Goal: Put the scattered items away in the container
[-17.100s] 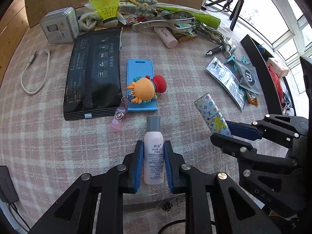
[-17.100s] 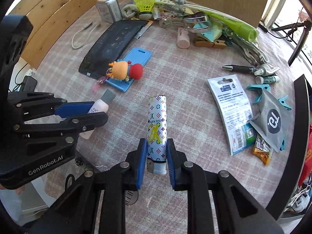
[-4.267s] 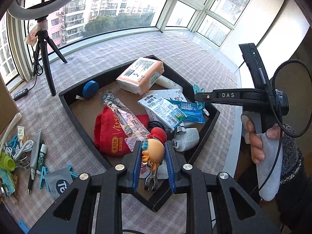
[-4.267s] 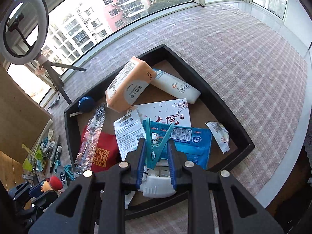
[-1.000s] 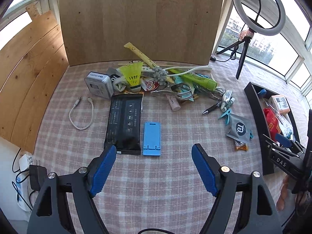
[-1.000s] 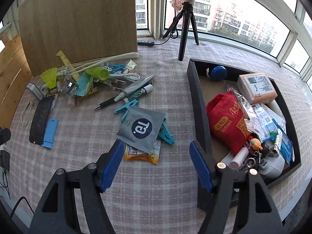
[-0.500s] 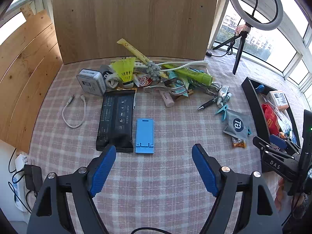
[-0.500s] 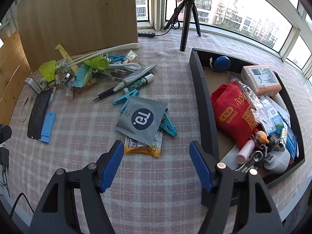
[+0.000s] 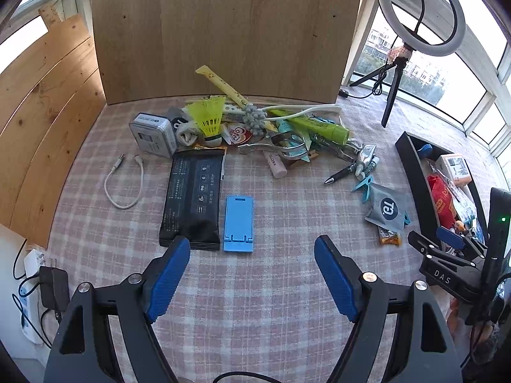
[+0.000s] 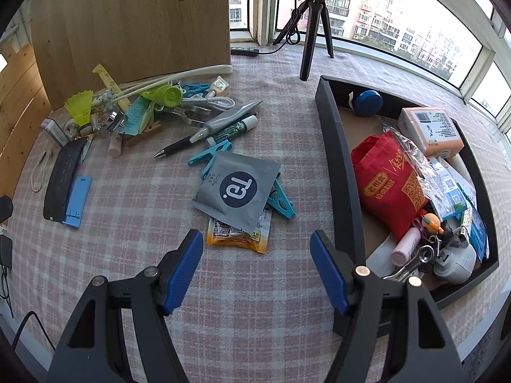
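Note:
My left gripper (image 9: pixel 252 249) hangs open and empty above the checked cloth, just in front of a blue phone stand (image 9: pixel 239 223) and a black flat pack (image 9: pixel 194 194). My right gripper (image 10: pixel 256 242) is open and empty too, over an orange snack packet (image 10: pixel 238 235) that lies under a grey sachet (image 10: pixel 238 188). The black tray (image 10: pixel 340 172) stands at the right, holding a red bag (image 10: pixel 388 185), an orange-and-white box (image 10: pixel 431 131), a pink bottle (image 10: pixel 405 244) and other small items. In the left wrist view the tray (image 9: pixel 415 172) sits at the far right.
A heap of small things lies by the wooden board: a yellow shuttlecock (image 9: pixel 209 118), a grey tin (image 9: pixel 153 134), a white cable (image 9: pixel 124 182), a green tube (image 9: pixel 314 126), a pen (image 10: pixel 179 145) and teal clothes pegs (image 10: pixel 209 156). A ring light on a tripod (image 9: pixel 412 28) stands at the back.
Both views have drifted slightly; the items sit a little nearer and lower in the frames. Both grippers stay open and empty.

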Demonstrator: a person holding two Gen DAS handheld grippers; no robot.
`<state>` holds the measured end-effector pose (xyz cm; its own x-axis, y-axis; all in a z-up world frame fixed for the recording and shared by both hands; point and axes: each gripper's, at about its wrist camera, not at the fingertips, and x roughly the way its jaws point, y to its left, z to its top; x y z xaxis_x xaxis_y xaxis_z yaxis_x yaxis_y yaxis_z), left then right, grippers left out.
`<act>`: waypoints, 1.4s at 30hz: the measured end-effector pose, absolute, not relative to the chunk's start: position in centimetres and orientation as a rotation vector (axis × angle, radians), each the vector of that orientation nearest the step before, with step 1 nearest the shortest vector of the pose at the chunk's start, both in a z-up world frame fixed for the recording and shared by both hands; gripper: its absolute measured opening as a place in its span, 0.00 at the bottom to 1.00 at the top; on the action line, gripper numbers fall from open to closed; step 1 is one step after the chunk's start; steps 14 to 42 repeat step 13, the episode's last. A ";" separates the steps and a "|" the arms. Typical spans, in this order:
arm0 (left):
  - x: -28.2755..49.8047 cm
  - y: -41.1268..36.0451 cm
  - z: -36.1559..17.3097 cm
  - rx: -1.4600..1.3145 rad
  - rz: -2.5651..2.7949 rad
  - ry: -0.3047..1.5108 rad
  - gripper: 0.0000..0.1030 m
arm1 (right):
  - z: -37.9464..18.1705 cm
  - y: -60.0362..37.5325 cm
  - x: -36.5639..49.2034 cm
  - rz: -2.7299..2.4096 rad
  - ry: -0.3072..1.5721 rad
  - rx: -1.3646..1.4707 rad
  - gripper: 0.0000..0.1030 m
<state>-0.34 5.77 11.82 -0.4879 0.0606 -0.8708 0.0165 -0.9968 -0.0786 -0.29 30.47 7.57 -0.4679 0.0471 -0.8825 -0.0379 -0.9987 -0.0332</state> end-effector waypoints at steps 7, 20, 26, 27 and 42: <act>-0.6 5.4 11.0 -1.614 2.648 -0.186 0.76 | 7.6 30.3 -0.2 2.657 -0.028 -1.591 0.67; -0.1 5.7 12.3 -1.526 2.686 -0.180 0.76 | 7.4 30.4 -0.3 2.649 -0.025 -1.596 0.67; -0.1 5.7 12.3 -1.526 2.686 -0.180 0.76 | 7.4 30.4 -0.3 2.649 -0.025 -1.596 0.67; -0.1 5.7 12.3 -1.526 2.686 -0.180 0.76 | 7.4 30.4 -0.3 2.649 -0.025 -1.596 0.67; -0.1 5.7 12.3 -1.526 2.686 -0.180 0.76 | 7.4 30.4 -0.3 2.649 -0.025 -1.596 0.67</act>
